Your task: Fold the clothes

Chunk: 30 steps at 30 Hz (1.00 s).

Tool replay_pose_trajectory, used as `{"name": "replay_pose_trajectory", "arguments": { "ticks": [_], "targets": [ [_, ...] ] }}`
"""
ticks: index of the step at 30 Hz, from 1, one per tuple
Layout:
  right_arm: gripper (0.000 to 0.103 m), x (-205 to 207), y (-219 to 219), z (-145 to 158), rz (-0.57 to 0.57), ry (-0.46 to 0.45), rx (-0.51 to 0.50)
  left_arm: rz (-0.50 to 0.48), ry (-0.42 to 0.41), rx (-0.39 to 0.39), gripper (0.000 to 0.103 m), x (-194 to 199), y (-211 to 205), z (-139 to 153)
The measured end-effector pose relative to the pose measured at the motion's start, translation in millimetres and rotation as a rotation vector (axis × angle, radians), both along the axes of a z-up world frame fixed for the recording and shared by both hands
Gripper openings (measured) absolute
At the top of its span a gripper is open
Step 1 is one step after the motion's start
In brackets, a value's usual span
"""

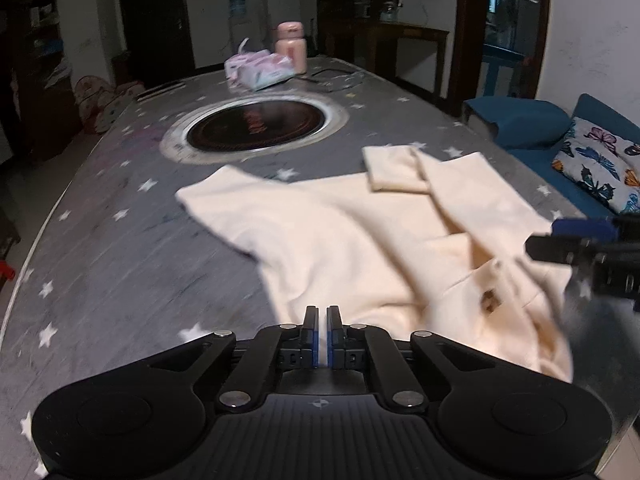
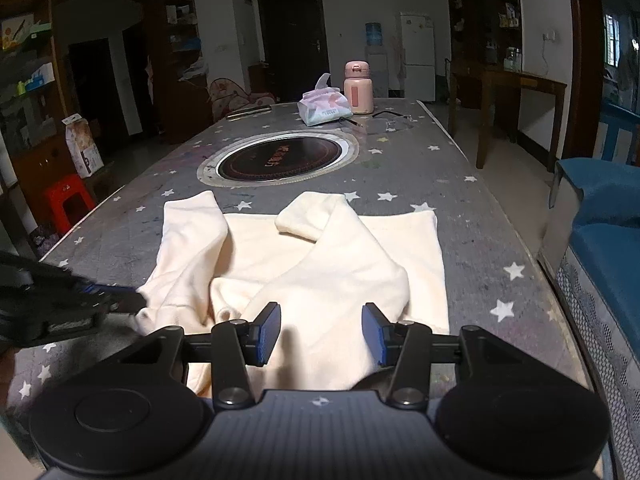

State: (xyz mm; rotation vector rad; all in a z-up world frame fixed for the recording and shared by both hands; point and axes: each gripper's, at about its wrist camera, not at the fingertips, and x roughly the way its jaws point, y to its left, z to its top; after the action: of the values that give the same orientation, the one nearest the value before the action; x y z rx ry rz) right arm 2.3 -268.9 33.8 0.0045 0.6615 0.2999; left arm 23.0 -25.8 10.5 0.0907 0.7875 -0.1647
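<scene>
Two claws flank the cream garment (image 2: pixel 320 264): left (image 1: pixel 322 316) apparently closed empty, right (image 2: pixel 320 332) spread wide.

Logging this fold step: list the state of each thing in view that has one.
Cream long-sleeved cotton top: flat on the table, both sleeves folded inward.
Left gripper: jaws shut, apparently empty, at the top's edge.
Right gripper: jaws open, above the top.
Pink lidded bottle: upright, closed.
Tissue pack: one tissue sticking up.
</scene>
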Motion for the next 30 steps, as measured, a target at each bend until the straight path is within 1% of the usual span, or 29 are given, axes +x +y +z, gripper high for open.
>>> {"name": "replay_pose_trajectory", "arguments": {
  "ticks": [2, 3, 4, 5, 6, 7, 8, 10, 15, 16, 17, 18, 20, 22, 25, 30],
  "targets": [
    [0.046, 7, 0, 0, -0.005, 0.0, -0.011, 0.026, 0.011, -0.024, 0.016, 5, 8, 1],
    [0.046, 12, -1, -2, -0.011, 0.005, -0.012, 0.037, 0.011, -0.031, 0.018, 8, 10, 1],
    [0.046, 17, -3, -3, -0.021, 0.01, -0.011, 0.047, 0.011, -0.037, 0.023, 11, 12, 2],
    [0.046, 21, -5, -4, -0.031, 0.015, -0.01, 0.062, 0.011, -0.035, 0.038, 14, 13, 2],
    [0.047, 25, -7, -5, -0.041, 0.02, -0.009, 0.076, 0.008, -0.032, 0.045, 16, 14, 2],
    [0.047, 27, -9, -6, -0.051, 0.018, -0.014, 0.082, 0.005, -0.032, 0.053, 17, 15, 2],
    [0.048, 29, -10, -6, -0.06, 0.016, -0.019, 0.081, 0.011, -0.04, 0.053, 19, 16, 0],
    [0.052, 33, -16, -8, -0.078, 0.024, -0.022, 0.078, 0.028, -0.059, 0.053, 26, 18, -3],
    [0.053, 47, -30, -21, -0.112, 0.068, 0.001, 0.07, 0.061, -0.149, 0.051, 46, 27, -5],
    [0.053, 49, -32, -23, -0.115, 0.074, 0.012, 0.057, 0.064, -0.161, 0.048, 51, 28, -5],
    [0.053, 51, -33, -25, -0.117, 0.086, 0.028, 0.052, 0.065, -0.155, 0.04, 55, 28, -7],
    [0.053, 54, -35, -28, -0.119, 0.098, 0.039, 0.049, 0.065, -0.145, 0.035, 59, 27, -8],
    [0.054, 58, -33, -34, -0.112, 0.113, 0.038, 0.037, 0.065, -0.129, 0.019, 67, 25, -11],
    [0.054, 62, -26, -35, -0.094, 0.106, 0.023, 0.029, 0.06, -0.122, 0.016, 71, 25, -11],
    [0.054, 69, -16, -36, -0.067, 0.095, 0.001, 0.038, 0.021, -0.062, 0.015, 76, 25, -12],
    [0.054, 92, 8, -35, 0.003, 0.086, -0.035, 0.094, -0.005, -0.016, 0.015, 93, 41, -11]
  ]
}}
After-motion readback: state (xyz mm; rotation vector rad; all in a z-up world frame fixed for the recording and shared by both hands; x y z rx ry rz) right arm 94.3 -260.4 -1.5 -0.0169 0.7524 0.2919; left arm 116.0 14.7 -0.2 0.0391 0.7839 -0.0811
